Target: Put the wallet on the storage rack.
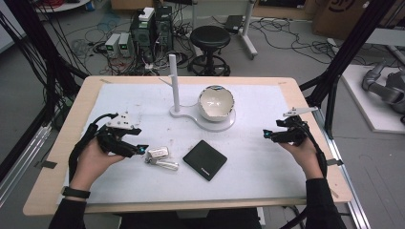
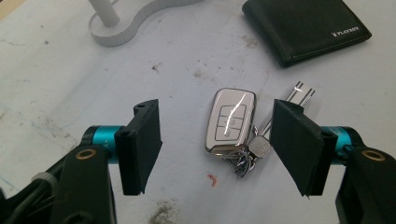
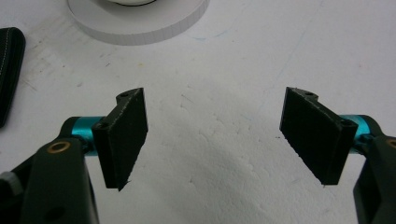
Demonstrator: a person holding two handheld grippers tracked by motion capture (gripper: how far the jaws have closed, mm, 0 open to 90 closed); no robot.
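The table [image 1: 71, 143] carries a white mat [image 1: 267, 171]. The left gripper [image 1: 141, 149] sits near the table's left edge, held in the left hand [image 1: 93, 162]. Its jaws stand wide apart and grip nothing. In the left gripper view the left gripper [image 2: 217, 149] has a key fob [image 2: 230, 122] lying on the mat between its jaws, clear of the left jaw and closer to the right one. The fob is silver-framed with a pale face and three buttons; no marking on it can be read. A ring at its near end carries metal keys [image 2: 299, 95], partly hidden behind the right jaw.

A black wallet [image 1: 205, 160] lies flat just right of the fob, toward the table's front edge. In the left gripper view the wallet [image 2: 306, 28] bears a small logo and the word "PLAYBOY" at one corner.

A white stand [image 1: 174, 83] with an upright post rises near the table's centre, toward the far edge. Its round base [image 1: 229, 125] holds a white bowl [image 1: 216, 102], tilted.

The right gripper [image 1: 265, 135] sits near the table's right edge, held in the right hand [image 1: 303, 152]. In the right gripper view the right gripper [image 3: 215, 135] has its jaws wide apart over bare mat, gripping nothing.
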